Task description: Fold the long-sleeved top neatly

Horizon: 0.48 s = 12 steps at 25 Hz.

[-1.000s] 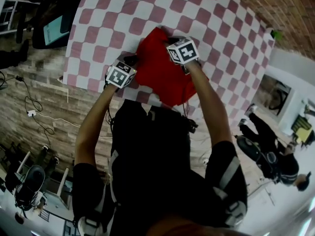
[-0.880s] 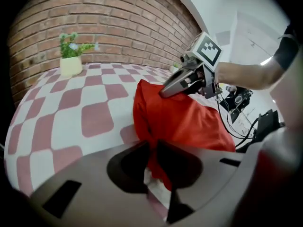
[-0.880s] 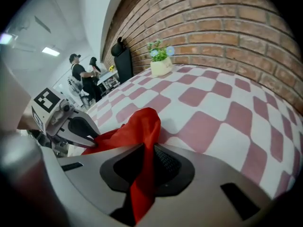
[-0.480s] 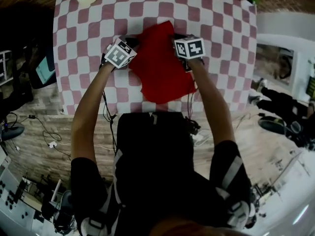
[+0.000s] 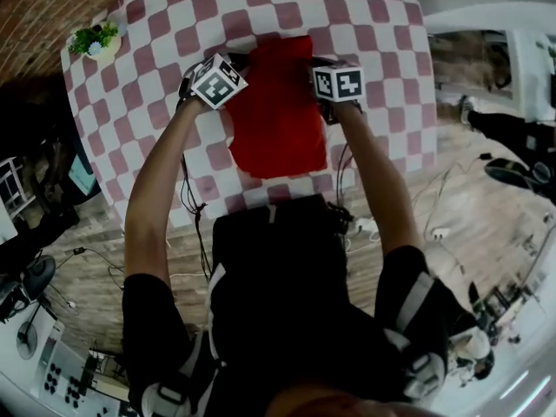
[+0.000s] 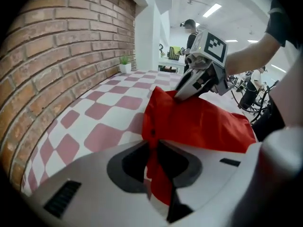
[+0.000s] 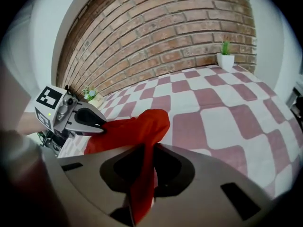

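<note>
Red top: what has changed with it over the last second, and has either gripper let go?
Both grippers carried the red top sideways. It was skewed and rumpled, overhanging the near edge of the checked table; now it is smoother, squared to the table and wholly over it. Nothing was let go: the left gripper and right gripper stay shut on its upper corners.

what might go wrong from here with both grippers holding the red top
The left gripper and right gripper each pinch only a thin bunch of the red top, so a corner may slip out. The cloth between them looks bunched, so the fold may end up creased on the checked tablecloth.
</note>
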Each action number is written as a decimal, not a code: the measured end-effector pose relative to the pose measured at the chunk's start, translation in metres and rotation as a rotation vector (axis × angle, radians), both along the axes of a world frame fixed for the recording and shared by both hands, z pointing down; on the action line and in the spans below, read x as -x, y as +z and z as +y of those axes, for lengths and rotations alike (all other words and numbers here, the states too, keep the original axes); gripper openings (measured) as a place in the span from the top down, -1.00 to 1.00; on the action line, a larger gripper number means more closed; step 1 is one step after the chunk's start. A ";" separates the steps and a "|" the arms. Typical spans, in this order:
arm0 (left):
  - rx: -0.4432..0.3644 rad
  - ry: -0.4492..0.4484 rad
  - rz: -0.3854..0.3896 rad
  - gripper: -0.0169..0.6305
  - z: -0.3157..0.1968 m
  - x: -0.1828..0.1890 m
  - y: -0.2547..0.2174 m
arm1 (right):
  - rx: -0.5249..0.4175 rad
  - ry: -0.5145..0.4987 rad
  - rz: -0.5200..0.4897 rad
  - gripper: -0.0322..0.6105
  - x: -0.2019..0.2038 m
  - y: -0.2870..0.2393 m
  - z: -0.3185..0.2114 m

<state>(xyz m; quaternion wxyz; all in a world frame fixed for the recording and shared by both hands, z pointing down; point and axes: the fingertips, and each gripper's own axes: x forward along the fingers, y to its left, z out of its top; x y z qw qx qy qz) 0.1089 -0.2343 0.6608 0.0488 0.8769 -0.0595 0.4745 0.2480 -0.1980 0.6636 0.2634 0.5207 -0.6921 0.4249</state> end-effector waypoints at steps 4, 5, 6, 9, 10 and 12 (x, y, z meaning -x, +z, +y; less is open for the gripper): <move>-0.015 0.036 -0.014 0.75 -0.005 -0.018 0.000 | -0.028 0.032 0.000 0.72 -0.015 -0.005 0.003; -0.013 0.035 -0.017 0.75 -0.005 -0.021 0.001 | -0.032 0.037 0.001 0.72 -0.018 -0.005 0.004; -0.008 0.030 -0.018 0.75 -0.005 -0.022 0.003 | -0.033 0.042 0.001 0.72 -0.019 -0.003 0.004; 0.011 -0.004 -0.012 0.75 -0.006 -0.021 0.010 | -0.029 0.042 0.008 0.72 -0.019 0.004 0.002; 0.018 -0.017 -0.009 0.75 -0.007 -0.021 0.012 | -0.028 0.039 0.016 0.72 -0.019 0.006 0.001; 0.025 -0.034 -0.005 0.75 -0.008 -0.021 0.014 | -0.026 0.037 0.030 0.72 -0.020 0.010 -0.001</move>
